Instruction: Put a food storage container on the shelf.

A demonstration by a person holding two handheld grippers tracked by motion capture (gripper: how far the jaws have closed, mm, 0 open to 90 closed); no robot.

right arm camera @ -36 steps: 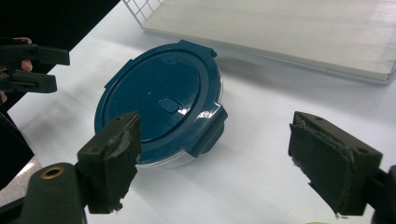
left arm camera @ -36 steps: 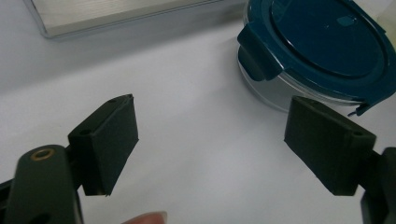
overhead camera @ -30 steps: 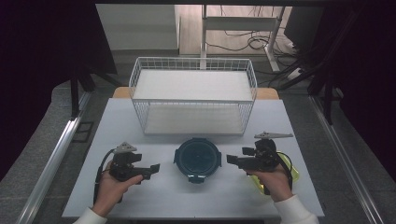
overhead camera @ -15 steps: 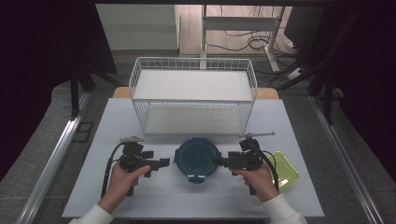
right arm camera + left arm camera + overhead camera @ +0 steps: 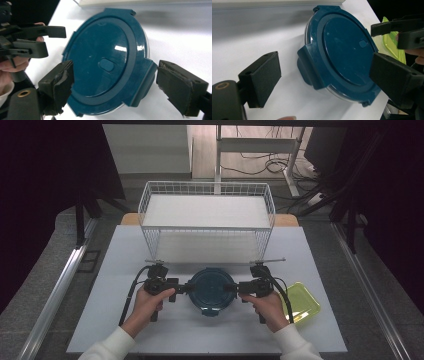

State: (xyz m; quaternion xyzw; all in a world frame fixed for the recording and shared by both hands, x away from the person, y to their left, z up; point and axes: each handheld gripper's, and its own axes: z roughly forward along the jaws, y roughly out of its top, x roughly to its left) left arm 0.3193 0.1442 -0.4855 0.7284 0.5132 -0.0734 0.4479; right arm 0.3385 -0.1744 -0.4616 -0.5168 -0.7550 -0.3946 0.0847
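Observation:
A round clear container with a dark blue lid [image 5: 212, 289] sits on the white table near its front middle. My left gripper [image 5: 188, 287] points at it from the left and my right gripper [image 5: 229, 287] from the right, tips at the lid's rim. In the left gripper view the open jaws [image 5: 327, 80] straddle the lid [image 5: 342, 55] and one side latch. The right gripper view has the open jaws [image 5: 120, 87] around the opposite latch of the lid [image 5: 105, 62]. Nothing is clamped.
A white wire basket [image 5: 207, 184] stands behind the container at the back of the table [image 5: 120, 260]. A yellow-green tray [image 5: 302, 302] lies at the front right, beside my right hand. A thin rod [image 5: 215, 261] lies along the basket's foot.
Both grippers have come inward from the sides and a little forward, until their tips reach the blue-lidded container. The container has stayed in place.

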